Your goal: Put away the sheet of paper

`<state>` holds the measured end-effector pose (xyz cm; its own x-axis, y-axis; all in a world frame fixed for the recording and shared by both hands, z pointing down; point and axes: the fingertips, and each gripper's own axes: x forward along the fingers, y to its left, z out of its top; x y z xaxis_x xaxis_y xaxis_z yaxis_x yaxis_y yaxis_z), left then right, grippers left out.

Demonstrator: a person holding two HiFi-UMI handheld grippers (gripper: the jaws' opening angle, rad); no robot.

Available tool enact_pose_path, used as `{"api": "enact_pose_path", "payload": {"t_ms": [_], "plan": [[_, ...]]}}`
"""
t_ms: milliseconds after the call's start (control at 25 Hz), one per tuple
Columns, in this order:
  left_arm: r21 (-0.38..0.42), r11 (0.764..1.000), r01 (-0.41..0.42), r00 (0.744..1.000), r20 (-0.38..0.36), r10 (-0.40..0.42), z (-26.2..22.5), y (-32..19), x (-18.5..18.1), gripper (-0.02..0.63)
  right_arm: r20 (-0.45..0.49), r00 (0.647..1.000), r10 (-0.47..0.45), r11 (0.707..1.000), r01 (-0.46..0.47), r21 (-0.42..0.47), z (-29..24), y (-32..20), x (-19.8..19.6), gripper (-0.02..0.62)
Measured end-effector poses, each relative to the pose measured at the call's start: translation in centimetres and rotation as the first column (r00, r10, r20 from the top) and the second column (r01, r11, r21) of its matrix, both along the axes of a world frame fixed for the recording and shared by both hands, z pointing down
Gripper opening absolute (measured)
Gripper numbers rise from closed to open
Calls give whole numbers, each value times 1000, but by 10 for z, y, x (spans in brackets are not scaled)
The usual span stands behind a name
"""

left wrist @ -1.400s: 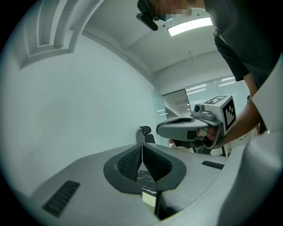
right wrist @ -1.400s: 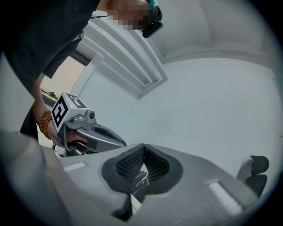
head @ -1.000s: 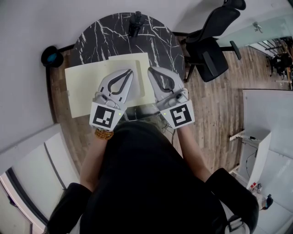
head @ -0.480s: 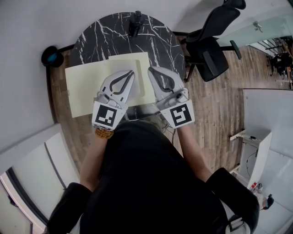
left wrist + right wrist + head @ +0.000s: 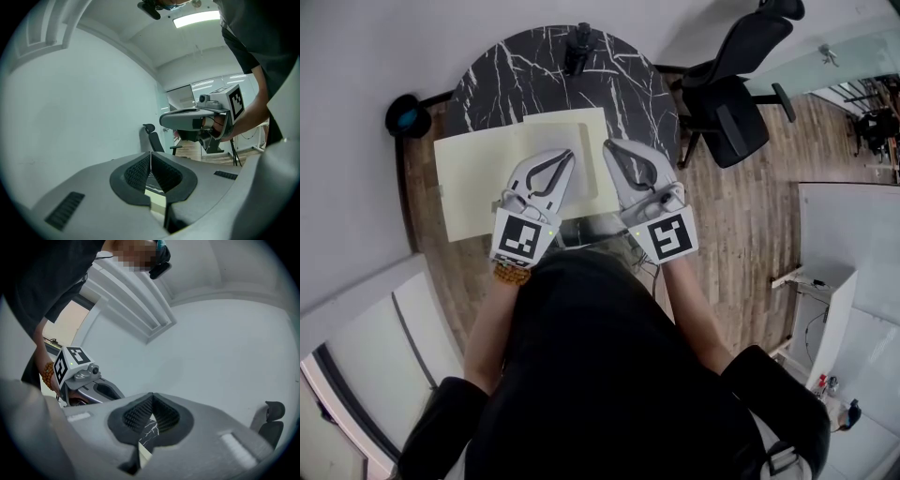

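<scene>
A large pale yellow sheet of paper [image 5: 478, 183] lies on the round black marble table [image 5: 619, 89], overhanging its left and near edges. A smaller pale yellow sheet [image 5: 558, 127] rests on its right part. My left gripper [image 5: 569, 155] hovers low over that smaller sheet with its jaws shut, tips touching and nothing seen between them. My right gripper [image 5: 608, 146] sits level beside it at the smaller sheet's right edge, tips also together. In the left gripper view a strip of the paper [image 5: 157, 199] shows below the closed jaws.
A black office chair [image 5: 731, 94] stands right of the table. A small black object [image 5: 577, 47] sits at the table's far edge. A black and blue round thing [image 5: 405, 114] lies on the wooden floor by the white wall at left.
My left gripper has sunk a little toward the paper and rolled slightly. The right gripper and the sheets have not moved.
</scene>
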<state>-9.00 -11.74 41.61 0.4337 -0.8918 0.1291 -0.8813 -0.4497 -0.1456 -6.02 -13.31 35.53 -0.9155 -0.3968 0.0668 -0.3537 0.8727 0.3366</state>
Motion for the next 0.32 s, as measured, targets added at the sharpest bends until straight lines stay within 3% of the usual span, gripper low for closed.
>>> {"api": "enact_pose_path", "payload": {"t_ms": [160, 320], "plan": [[-2, 1000, -25, 999, 25, 25, 5, -1, 3, 12, -4, 1000, -1, 1000, 1, -2, 2, 1, 0, -5], [-48, 999, 5, 999, -36, -6, 8, -3, 4, 12, -14, 1000, -1, 1000, 1, 3, 2, -2, 2, -5]]}}
